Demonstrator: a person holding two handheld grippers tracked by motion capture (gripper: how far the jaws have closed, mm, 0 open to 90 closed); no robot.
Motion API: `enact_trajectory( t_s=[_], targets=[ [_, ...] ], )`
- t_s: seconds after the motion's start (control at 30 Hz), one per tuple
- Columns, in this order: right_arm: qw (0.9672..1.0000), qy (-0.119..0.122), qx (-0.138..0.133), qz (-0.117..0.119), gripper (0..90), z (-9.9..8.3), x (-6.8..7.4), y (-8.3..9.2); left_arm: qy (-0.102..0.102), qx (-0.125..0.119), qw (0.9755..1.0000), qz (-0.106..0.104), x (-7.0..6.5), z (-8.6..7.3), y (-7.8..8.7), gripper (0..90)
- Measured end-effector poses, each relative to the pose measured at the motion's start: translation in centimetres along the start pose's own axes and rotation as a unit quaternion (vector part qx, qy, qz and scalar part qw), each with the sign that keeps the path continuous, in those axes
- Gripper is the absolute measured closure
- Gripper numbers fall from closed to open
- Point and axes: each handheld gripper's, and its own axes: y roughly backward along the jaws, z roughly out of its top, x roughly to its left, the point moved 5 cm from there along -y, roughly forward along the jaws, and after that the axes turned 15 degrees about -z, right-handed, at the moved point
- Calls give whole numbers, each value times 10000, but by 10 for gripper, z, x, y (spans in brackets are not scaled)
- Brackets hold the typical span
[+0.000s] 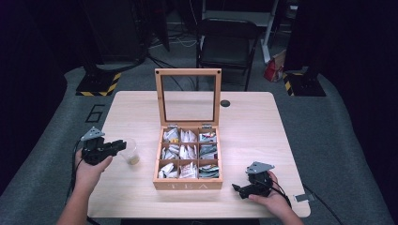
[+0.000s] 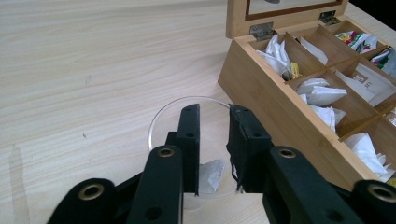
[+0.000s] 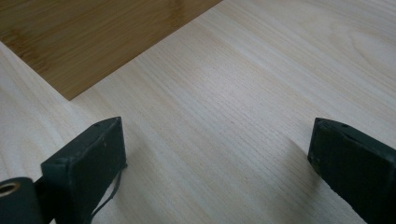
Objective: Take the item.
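— Left gripper view first: is the tea bag [image 2: 210, 175] in the glass [image 2: 161, 119] yet?
— Yes, it lies at the bottom; the left gripper [image 2: 214, 149] hovers above, jaws slightly apart, gripping nothing.
— And the right gripper [image 3: 215, 158]?
— Jaws wide apart over bare table [image 3: 243, 84] beside the tea box [image 1: 187, 183]. Closing the lid looks left; the black jaws hide the glass's near rim.

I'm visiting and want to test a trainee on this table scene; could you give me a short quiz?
1. True or false: the lid of the tea box stands open.
2. What lies in the clear cup: A a spoon, B a tea bag, C nothing?
3. Which gripper's jaws stand wider apart, the left gripper or the right gripper?

Key: 1 true. 2 B, the tea bag lies at the bottom, below the left jaws. 3 the right gripper.
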Motion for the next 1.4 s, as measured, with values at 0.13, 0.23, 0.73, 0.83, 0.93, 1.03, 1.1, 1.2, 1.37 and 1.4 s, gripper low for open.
enact_trajectory(
  t_s=[0.13,0.23,0.73,0.83,0.93,1.03,1.1,1.2,1.37,1.4],
  targets=[
    [10000,4,12,7,34,0,0,0,-54,-52,10000,27,-3,1,-1,704],
    [10000,6,9,0,34,0,0,0,-80,11,10000,6,-6,1,1,675],
    [10000,26,7,21,35,0,0,0,-320,-103,9994,44,-20,16,3,457],
    [10000,25,7,20,35,0,0,0,-344,-103,9994,-23,-26,19,4,455],
    [10000,24,4,19,35,0,0,1,-367,-121,9992,-76,-31,21,4,455],
    [10000,36,14,87,35,-1,0,1,-390,-135,9991,-128,-36,21,4,455],
    [9999,33,19,94,35,-1,1,2,-407,-129,9990,-151,-40,21,3,448],
    [10000,30,12,84,35,-1,1,2,-446,-92,9987,-211,-46,17,2,442],
    [10000,33,28,3,35,-1,0,2,-493,-26,9984,-282,-53,10,0,436],
    [10000,-1,30,-5,35,-1,1,2,-508,6,9982,-303,-53,8,0,436]
  ],
)
